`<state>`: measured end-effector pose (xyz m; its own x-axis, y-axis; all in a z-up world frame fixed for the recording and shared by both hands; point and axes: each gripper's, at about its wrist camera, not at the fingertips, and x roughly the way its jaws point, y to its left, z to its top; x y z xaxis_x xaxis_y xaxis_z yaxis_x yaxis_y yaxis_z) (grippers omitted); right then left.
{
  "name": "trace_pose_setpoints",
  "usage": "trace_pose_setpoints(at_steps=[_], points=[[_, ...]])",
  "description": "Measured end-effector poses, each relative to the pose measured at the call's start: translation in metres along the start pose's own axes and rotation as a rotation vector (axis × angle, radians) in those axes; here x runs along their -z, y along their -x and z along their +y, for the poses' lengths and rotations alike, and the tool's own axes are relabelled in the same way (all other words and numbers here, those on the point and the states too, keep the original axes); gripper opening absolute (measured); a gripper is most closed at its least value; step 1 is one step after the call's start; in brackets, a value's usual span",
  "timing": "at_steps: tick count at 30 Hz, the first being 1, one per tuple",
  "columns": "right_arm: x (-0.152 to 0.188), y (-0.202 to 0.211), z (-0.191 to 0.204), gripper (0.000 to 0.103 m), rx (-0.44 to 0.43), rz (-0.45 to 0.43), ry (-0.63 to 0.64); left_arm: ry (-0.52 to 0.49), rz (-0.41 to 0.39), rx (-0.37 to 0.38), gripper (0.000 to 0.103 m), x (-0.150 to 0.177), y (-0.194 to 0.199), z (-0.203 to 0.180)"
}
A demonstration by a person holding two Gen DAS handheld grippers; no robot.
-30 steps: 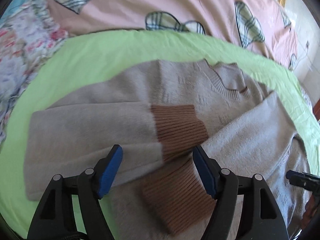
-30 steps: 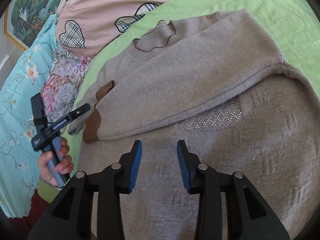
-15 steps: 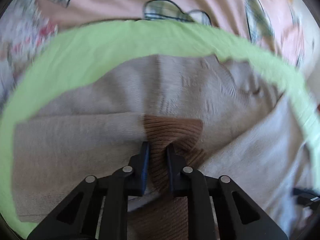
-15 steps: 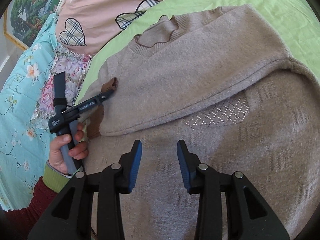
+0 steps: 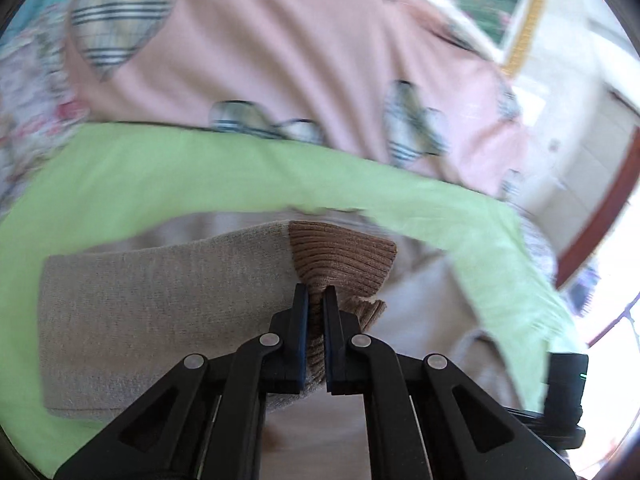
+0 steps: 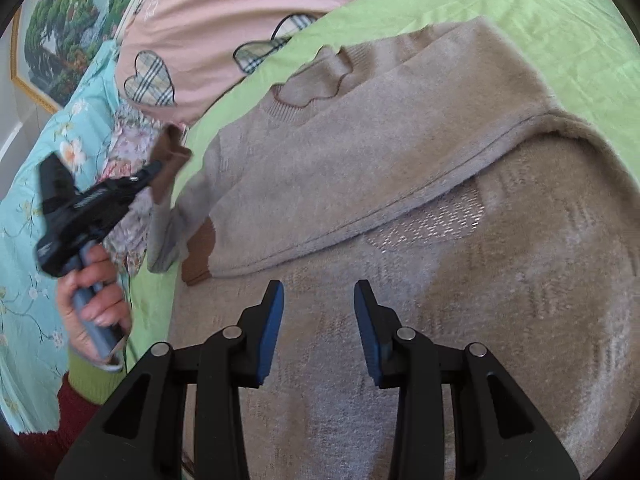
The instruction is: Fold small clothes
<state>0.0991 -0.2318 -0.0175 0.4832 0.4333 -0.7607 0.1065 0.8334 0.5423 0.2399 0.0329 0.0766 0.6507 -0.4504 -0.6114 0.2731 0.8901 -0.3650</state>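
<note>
Since a second ago the left gripper (image 5: 316, 300) went from spread over the crossed cuffs to jaws pinching the brown ribbed cuff (image 5: 340, 256) and lifting that sleeve (image 5: 160, 292) off the beige sweater (image 6: 400, 184), which lies flat on the green sheet (image 6: 540, 12) of the bed. Right gripper (image 6: 318, 316) hovers above the sweater body, jaws half spread, nothing between them. Risks: the grip is only on the cuff's edge, so the knit may slip out; pulling the sleeve could drag the body and undo the other folded sleeve.
</note>
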Motion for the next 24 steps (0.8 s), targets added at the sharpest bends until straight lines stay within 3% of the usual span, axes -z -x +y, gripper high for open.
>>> trace_pose_setpoints(at_steps=[3, 6, 13, 14, 16, 21, 24], points=[[0.000, 0.009, -0.007, 0.038, 0.010, -0.030, -0.024, -0.023, 0.038, 0.102, 0.004, 0.009, -0.023, -0.038], [-0.001, 0.018, -0.017, 0.038, 0.028, -0.053, -0.047, -0.042, 0.084, 0.134, 0.004, 0.022, -0.055, -0.060], [-0.010, 0.028, -0.031, 0.040, 0.051, -0.080, -0.071, 0.010, 0.224, 0.150, 0.008, 0.053, -0.120, -0.056], [-0.013, 0.026, -0.031, 0.045, 0.055, -0.080, -0.072, 0.022, 0.231, 0.154, 0.011, 0.058, -0.117, -0.052], [-0.017, 0.025, -0.031, 0.067, 0.053, -0.091, -0.072, 0.020, 0.224, 0.139, 0.016, 0.066, -0.106, -0.044], [-0.036, 0.016, -0.020, 0.068, 0.042, -0.123, -0.021, 0.053, 0.121, 0.033, 0.034, 0.088, -0.033, -0.010], [-0.054, -0.003, -0.016, 0.068, 0.058, -0.124, 0.009, 0.134, 0.049, -0.120, 0.036, 0.104, 0.014, 0.032]])
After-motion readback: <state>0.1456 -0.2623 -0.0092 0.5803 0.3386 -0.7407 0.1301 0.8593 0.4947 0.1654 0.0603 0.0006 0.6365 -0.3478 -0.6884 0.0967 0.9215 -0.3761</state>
